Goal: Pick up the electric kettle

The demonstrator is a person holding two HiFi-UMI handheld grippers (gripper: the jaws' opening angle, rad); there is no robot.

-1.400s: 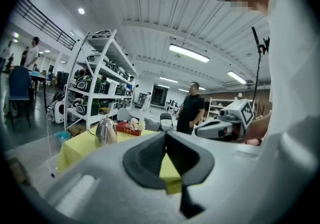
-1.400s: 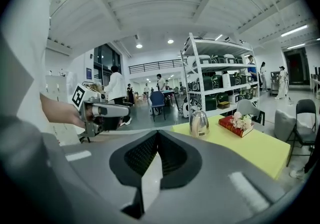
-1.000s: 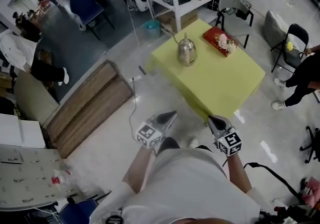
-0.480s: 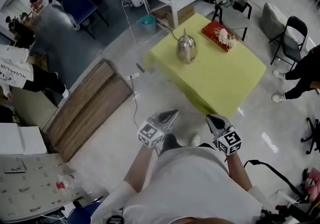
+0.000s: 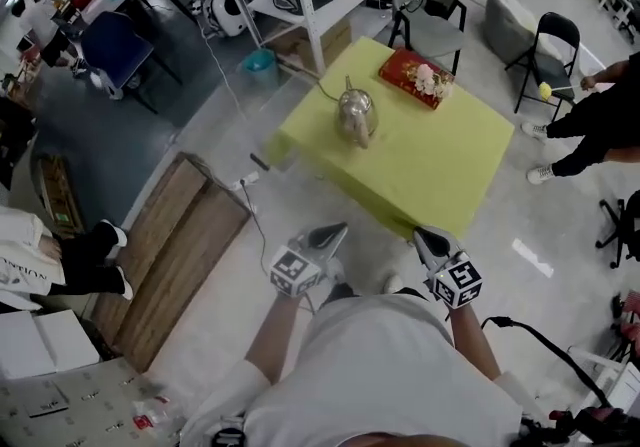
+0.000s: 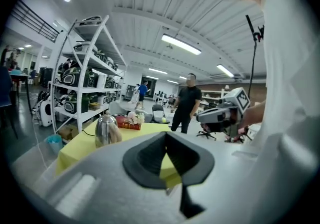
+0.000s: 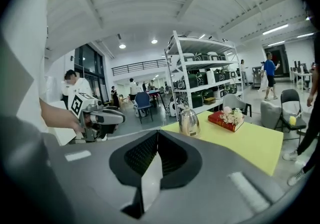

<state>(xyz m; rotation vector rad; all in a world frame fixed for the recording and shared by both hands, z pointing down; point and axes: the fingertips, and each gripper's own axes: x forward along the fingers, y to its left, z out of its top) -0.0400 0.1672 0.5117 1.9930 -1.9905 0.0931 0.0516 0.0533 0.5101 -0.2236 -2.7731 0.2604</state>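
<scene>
Your left gripper (image 5: pixel 338 231) and right gripper (image 5: pixel 422 235) hold their jaws together, with nothing between them. Both have come a little nearer to the shiny steel electric kettle (image 5: pixel 355 115). It stands well ahead of the jaws on the yellow-green table (image 5: pixel 450 170), so the approach continues.

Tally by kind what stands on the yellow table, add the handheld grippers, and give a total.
Electric kettle: 1
Red box with flowers: 1
Grippers: 2, the left gripper and the right gripper
Total: 4
</scene>
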